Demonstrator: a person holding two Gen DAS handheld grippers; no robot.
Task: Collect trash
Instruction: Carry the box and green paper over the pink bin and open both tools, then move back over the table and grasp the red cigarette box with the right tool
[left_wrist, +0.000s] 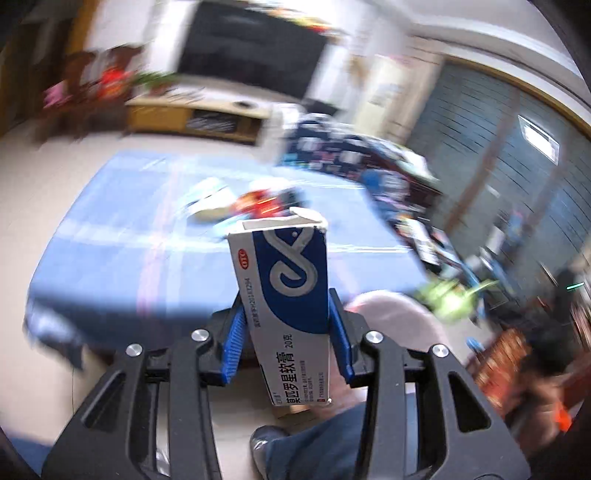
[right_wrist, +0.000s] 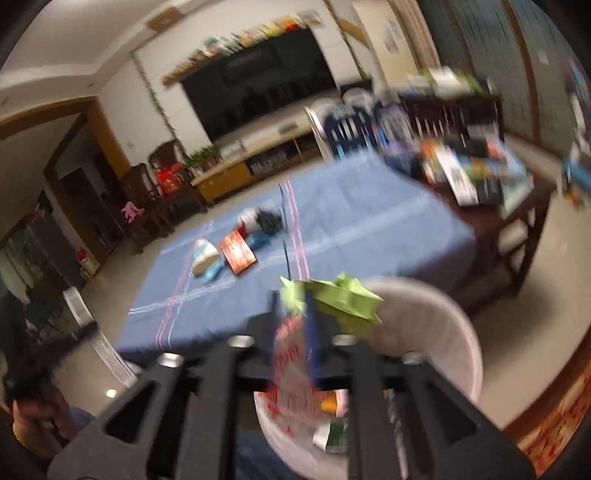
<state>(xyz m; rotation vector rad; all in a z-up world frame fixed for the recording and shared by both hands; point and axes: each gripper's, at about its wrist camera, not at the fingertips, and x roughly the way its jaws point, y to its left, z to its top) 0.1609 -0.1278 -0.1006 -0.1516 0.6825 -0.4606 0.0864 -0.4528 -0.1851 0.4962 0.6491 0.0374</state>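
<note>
The blue and white ointment box (left_wrist: 286, 295) stands nearly upright between the blue pads of the left gripper (left_wrist: 288, 332), clamped on both long sides, its torn top flap (left_wrist: 306, 218) open and its lower end sticking out below the fingers. Behind it spreads the blue tablecloth (left_wrist: 110, 229), and on that cloth a small heap of trash (right_wrist: 240, 243) is left: a red packet (right_wrist: 237, 252), a white and blue wrapper (right_wrist: 205, 258) beside it, and a dark crumpled piece (right_wrist: 269, 220) a little further back. The pale wastebasket (right_wrist: 443, 332) sits just off the near edge of the table, and wrappers lie in its bottom. Over its rim the right gripper (right_wrist: 295, 332) is badly blurred; a red-printed clear wrapper (right_wrist: 291, 369) and a crumpled green paper (right_wrist: 340, 301) show right at its fingers, but I cannot tell whether the pads press on either of them. A hand (right_wrist: 33, 417) shows at the lower left edge of the right wrist view. A dark wooden side table (right_wrist: 509, 206) piled with books and boxes stands beyond the far corner of the cloth, and a large black screen (right_wrist: 266, 81) hangs on the wall above a low yellow cabinet (right_wrist: 229, 177).
</note>
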